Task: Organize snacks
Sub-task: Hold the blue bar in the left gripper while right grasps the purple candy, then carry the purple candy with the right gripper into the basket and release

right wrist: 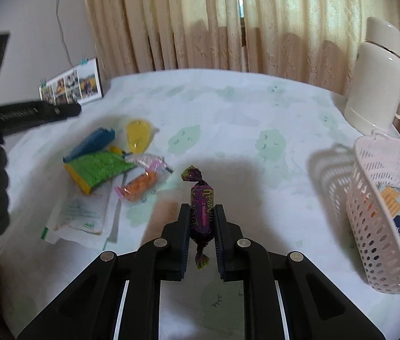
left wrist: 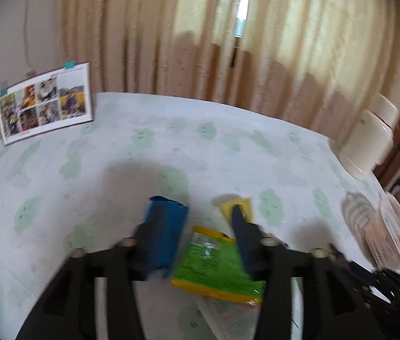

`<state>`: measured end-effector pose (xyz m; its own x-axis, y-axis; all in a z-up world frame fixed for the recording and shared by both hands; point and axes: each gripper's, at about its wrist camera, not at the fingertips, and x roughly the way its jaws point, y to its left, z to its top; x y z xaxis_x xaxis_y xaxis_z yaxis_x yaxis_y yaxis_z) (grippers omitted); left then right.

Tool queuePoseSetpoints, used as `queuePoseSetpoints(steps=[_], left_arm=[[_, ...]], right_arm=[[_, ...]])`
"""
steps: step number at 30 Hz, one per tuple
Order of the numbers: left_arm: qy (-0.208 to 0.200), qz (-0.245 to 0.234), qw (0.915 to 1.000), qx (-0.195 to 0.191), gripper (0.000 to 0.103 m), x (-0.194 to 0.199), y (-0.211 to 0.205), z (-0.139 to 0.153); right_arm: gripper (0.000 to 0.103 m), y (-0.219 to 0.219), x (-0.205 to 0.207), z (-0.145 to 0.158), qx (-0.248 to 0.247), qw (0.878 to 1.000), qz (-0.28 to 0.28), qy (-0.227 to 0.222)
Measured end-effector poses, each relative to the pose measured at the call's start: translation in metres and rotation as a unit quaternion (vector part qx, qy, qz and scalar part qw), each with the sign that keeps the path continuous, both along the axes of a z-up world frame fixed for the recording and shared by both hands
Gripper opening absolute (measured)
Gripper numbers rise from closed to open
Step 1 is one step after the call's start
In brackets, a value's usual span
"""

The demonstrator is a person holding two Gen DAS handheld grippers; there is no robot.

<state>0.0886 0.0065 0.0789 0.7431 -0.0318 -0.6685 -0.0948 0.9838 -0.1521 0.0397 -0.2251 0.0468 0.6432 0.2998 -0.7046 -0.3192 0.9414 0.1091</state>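
Note:
My right gripper (right wrist: 201, 212) is shut on a purple wrapped candy (right wrist: 200, 198) and holds it above the table. A pink perforated basket (right wrist: 384, 212) stands to its right with a blue-and-white snack packet (right wrist: 398, 212) inside. A pile of snacks lies to the left: a green-and-yellow packet (right wrist: 97, 170), a blue packet (right wrist: 92, 141), a yellow jelly cup (right wrist: 139, 136), a silver wrapper (right wrist: 146, 160), an orange candy pack (right wrist: 140, 185) and a white sachet (right wrist: 80, 215). My left gripper (left wrist: 200, 221) is open above the green-and-yellow packet (left wrist: 217, 266), its view blurred; the blue packet (left wrist: 165, 226) and yellow cup (left wrist: 239, 204) lie by its fingers.
A white thermos jug (right wrist: 375, 79) stands at the table's far right, also in the left wrist view (left wrist: 370, 133). A photo card (left wrist: 46, 104) leans on the wall at far left. Curtains hang behind the table. The basket (left wrist: 384, 226) shows at the right in the left wrist view.

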Motion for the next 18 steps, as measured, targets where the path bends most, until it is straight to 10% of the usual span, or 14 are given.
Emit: queuePoseSetpoints(steps=[10,18], left_arm=[[0.069,0.029,0.9966,-0.033,0.066,0.032,0.036,-0.034],[0.114,0.021,0.9925,0.038,0.06,0.046,0.019,-0.065]], right_arm=[[0.017,-0.011,-0.005,0.01,0.03,0.999,-0.011,-0.013],[0.017,-0.015,-0.011,0.013,0.04,0.999,-0.008,-0.023]])
